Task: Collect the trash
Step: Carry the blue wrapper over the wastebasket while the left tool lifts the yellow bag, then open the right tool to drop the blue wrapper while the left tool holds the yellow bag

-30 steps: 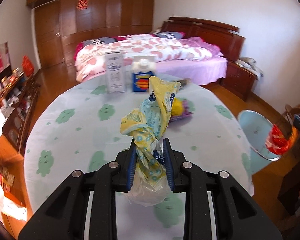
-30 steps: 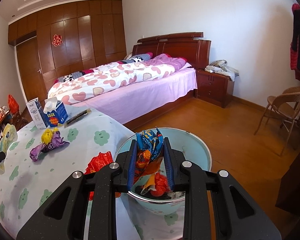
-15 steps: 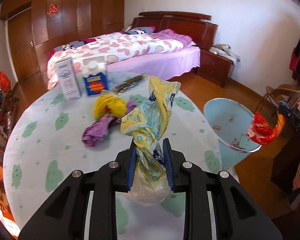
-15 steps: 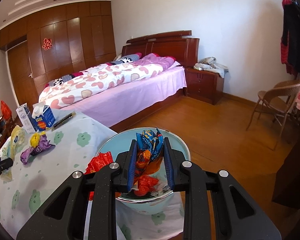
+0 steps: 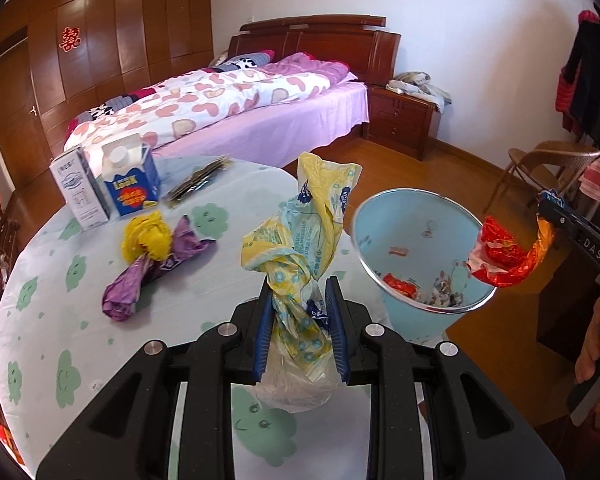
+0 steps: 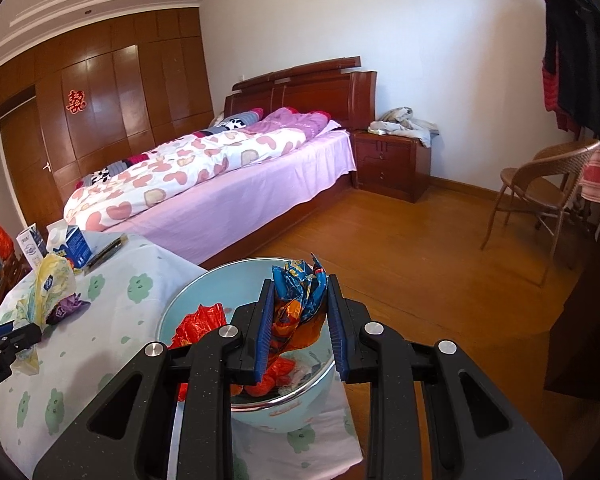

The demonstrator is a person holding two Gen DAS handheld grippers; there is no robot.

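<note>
At the centre of the left wrist view, the plastic bag is yellow and pale blue with small flower prints; left of it lies a yellow and purple wrapper. The tablecloth is white with green flower faces, and the bin at right is light blue with a silver rim. Low in the right wrist view, the snack wrapper is blue, orange and red.

White capitals "DAS" stand on the black body of the right hand-held gripper, at three o'clock in the left wrist view. A red double-happiness character marks the wardrobe door. Carton print on the counter is illegible.
</note>
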